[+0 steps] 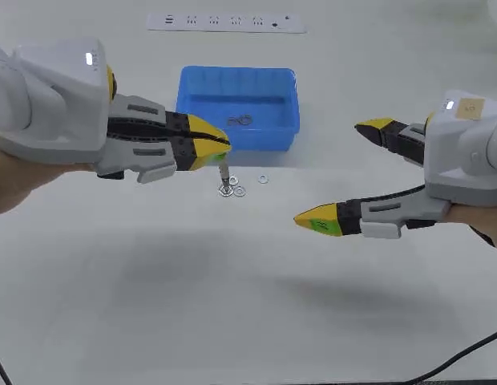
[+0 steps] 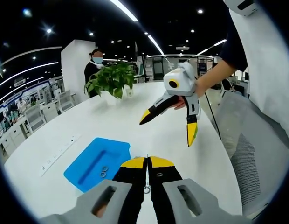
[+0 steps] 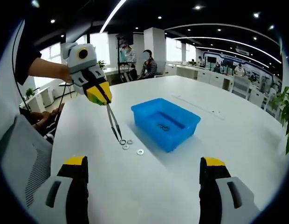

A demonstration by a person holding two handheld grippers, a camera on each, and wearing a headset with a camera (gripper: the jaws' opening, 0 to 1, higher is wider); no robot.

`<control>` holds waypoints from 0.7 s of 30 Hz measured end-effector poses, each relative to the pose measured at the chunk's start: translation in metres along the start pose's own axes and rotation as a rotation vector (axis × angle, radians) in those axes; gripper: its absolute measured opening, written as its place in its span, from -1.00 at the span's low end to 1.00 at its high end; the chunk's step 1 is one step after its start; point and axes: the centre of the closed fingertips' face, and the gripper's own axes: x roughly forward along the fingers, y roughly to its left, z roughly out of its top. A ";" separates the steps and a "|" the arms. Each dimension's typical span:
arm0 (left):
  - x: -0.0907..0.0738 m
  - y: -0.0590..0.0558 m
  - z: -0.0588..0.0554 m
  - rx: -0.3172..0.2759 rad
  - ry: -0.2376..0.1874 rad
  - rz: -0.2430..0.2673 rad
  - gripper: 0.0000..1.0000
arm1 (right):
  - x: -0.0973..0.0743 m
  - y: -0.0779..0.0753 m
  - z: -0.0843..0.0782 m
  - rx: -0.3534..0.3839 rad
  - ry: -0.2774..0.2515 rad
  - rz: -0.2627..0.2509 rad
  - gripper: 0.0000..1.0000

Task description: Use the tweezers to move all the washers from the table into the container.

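My left gripper [image 1: 222, 149] is shut on a pair of metal tweezers [image 1: 224, 175] that point down at the white table. The tweezer tips touch one of several small steel washers [image 1: 239, 191] lying just in front of the blue container [image 1: 238, 138]. A couple of washers [image 1: 240, 120] lie inside the container. My right gripper [image 1: 333, 172] hovers open to the right, with nothing between its jaws. In the right gripper view the tweezers [image 3: 114, 123] reach the washers [image 3: 126, 146] beside the container [image 3: 182, 133]. In the left gripper view the right gripper [image 2: 166, 132] hangs open beyond the container [image 2: 84, 175].
A white power strip [image 1: 224, 22] lies at the table's far edge. A black cable [image 1: 465, 353] crosses the near right corner. A potted plant [image 2: 109, 79] stands at the table's far end, with people and office chairs beyond.
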 end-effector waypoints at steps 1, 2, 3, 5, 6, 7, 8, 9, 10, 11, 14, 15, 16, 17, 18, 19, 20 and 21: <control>0.001 0.000 -0.001 0.001 0.002 -0.003 -0.90 | 0.000 0.000 -0.001 0.003 0.002 0.000 1.00; 0.001 0.000 -0.001 -0.001 0.003 -0.005 -0.90 | 0.000 0.000 -0.002 0.005 0.003 0.002 1.00; 0.003 -0.001 -0.001 -0.001 0.007 -0.006 -0.90 | 0.001 0.000 -0.002 0.007 0.002 0.003 1.00; 0.004 -0.002 -0.002 -0.002 0.013 -0.008 -0.90 | 0.001 0.001 -0.003 0.011 0.002 0.006 1.00; 0.004 -0.003 -0.002 -0.005 0.013 -0.013 -0.90 | 0.001 0.002 -0.003 0.014 0.000 0.008 1.00; 0.004 -0.004 -0.003 -0.006 0.011 -0.012 -0.90 | 0.001 0.002 -0.002 0.016 -0.001 0.010 1.00; 0.003 -0.004 -0.003 -0.014 0.008 -0.013 -0.90 | 0.001 0.002 -0.003 0.015 0.000 0.010 1.00; 0.003 -0.004 -0.003 -0.017 0.006 -0.012 -0.90 | 0.000 0.002 -0.003 0.014 0.003 0.009 1.00; 0.003 -0.004 -0.004 -0.017 0.006 -0.012 -0.90 | 0.000 0.002 -0.003 0.014 0.003 0.008 1.00; 0.003 -0.005 -0.004 -0.016 0.005 -0.013 -0.90 | 0.000 0.002 -0.003 0.016 0.002 0.009 1.00; 0.003 -0.005 -0.003 -0.010 -0.001 -0.012 -0.90 | -0.001 0.002 -0.002 0.017 0.001 0.010 1.00; 0.003 -0.005 -0.003 -0.012 -0.002 -0.013 -0.90 | -0.001 0.003 -0.002 0.018 0.001 0.012 1.00; 0.004 -0.004 -0.003 -0.011 -0.004 -0.010 -0.90 | -0.001 0.004 -0.002 0.021 0.000 0.014 1.00; 0.004 -0.004 -0.003 -0.014 -0.005 -0.009 -0.90 | -0.001 0.005 -0.002 0.022 -0.002 0.016 1.00; 0.004 -0.004 -0.002 -0.015 -0.006 -0.009 -0.90 | 0.000 0.006 -0.002 0.023 -0.003 0.020 0.99; 0.004 -0.003 -0.002 -0.009 -0.004 -0.007 -0.90 | 0.000 0.007 -0.002 0.024 -0.002 0.021 0.99; 0.004 -0.003 -0.001 -0.011 -0.003 -0.007 -0.90 | 0.001 0.008 -0.003 0.026 -0.001 0.024 0.99; 0.004 -0.003 -0.002 -0.012 -0.002 -0.007 -0.90 | 0.001 0.009 -0.003 0.028 -0.001 0.027 0.99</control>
